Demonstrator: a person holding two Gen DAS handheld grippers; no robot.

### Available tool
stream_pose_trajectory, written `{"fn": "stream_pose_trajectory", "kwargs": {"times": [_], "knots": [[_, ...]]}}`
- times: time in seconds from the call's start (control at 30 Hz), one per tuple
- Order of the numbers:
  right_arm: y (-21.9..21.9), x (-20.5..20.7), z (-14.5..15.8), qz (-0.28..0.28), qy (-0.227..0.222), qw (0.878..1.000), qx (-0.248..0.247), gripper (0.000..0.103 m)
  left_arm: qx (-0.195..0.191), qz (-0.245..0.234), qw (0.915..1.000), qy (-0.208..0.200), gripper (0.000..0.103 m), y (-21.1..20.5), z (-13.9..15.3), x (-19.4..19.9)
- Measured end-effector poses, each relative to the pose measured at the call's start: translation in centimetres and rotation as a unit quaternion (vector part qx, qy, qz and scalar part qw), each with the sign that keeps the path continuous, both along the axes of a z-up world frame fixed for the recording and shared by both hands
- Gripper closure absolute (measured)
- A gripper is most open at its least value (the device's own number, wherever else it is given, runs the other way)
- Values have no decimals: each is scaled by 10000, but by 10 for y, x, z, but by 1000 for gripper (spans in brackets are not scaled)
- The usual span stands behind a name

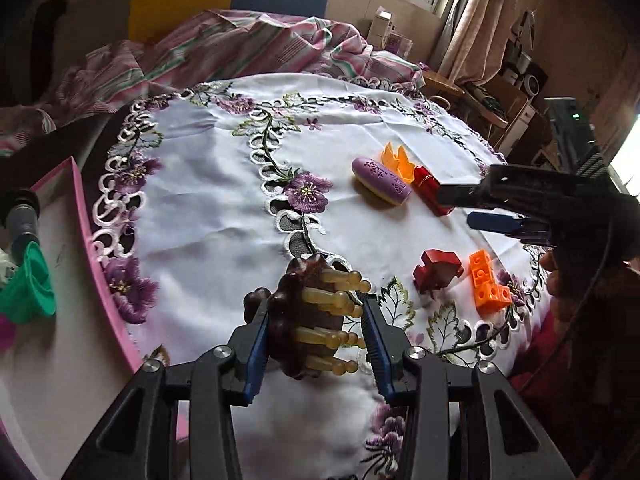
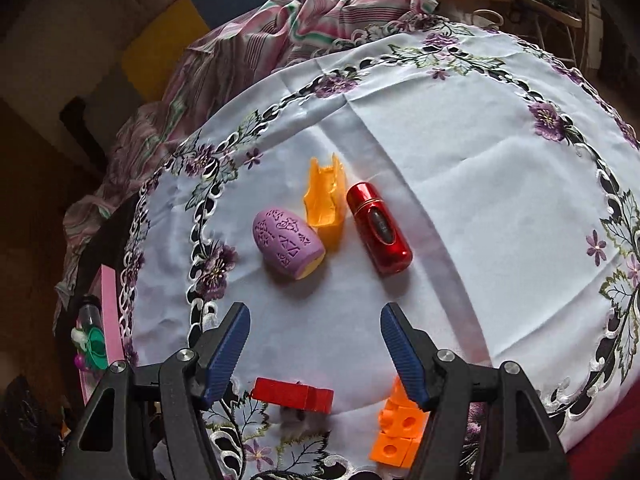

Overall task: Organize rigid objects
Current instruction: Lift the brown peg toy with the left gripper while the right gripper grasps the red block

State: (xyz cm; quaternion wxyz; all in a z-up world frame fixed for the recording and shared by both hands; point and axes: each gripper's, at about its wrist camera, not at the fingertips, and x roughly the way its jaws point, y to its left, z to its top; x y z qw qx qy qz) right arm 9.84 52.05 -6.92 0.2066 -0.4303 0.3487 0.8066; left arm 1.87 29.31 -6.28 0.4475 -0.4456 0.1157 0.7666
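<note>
My left gripper (image 1: 316, 320) is shut on a dark brown massage comb with amber pegs (image 1: 308, 316), held just above the embroidered white tablecloth (image 1: 208, 208). My right gripper (image 2: 316, 332) is open and empty, hovering over the cloth; it also shows in the left wrist view (image 1: 460, 206). Ahead of it lie a purple oval case (image 2: 286, 242), an orange plastic piece (image 2: 326, 200) and a red metallic cylinder (image 2: 378, 228). Under it lie a dark red block (image 2: 294, 394) and an orange cube piece (image 2: 396, 428).
A pink-rimmed tray (image 1: 86, 216) stands at the table's left with a green cup (image 1: 30, 288) and a small bottle (image 1: 22, 216) in it. A striped cloth (image 1: 240, 44) is heaped at the far edge. Shelves and clutter stand at the right.
</note>
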Motion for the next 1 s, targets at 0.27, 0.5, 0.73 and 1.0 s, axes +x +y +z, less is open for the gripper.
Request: {"fn": "stream_pose_trajectory", "kwargs": {"times": [0.27, 0.5, 0.73, 1.0], "knots": [[-23, -16, -13, 623, -480, 9969, 20, 34, 201, 103, 9996, 182, 59, -25, 16, 5], [-29, -17, -18, 750, -712, 9946, -12, 34, 337, 381, 9986, 153, 59, -49, 24, -3], [-43, -21, -26, 926, -1040, 9902, 97, 39, 409, 849, 9955, 49, 59, -79, 27, -20], [-68, -33, -26, 1411, -1225, 9808, 554, 53, 373, 1376, 9897, 107, 59, -117, 26, -36]]}}
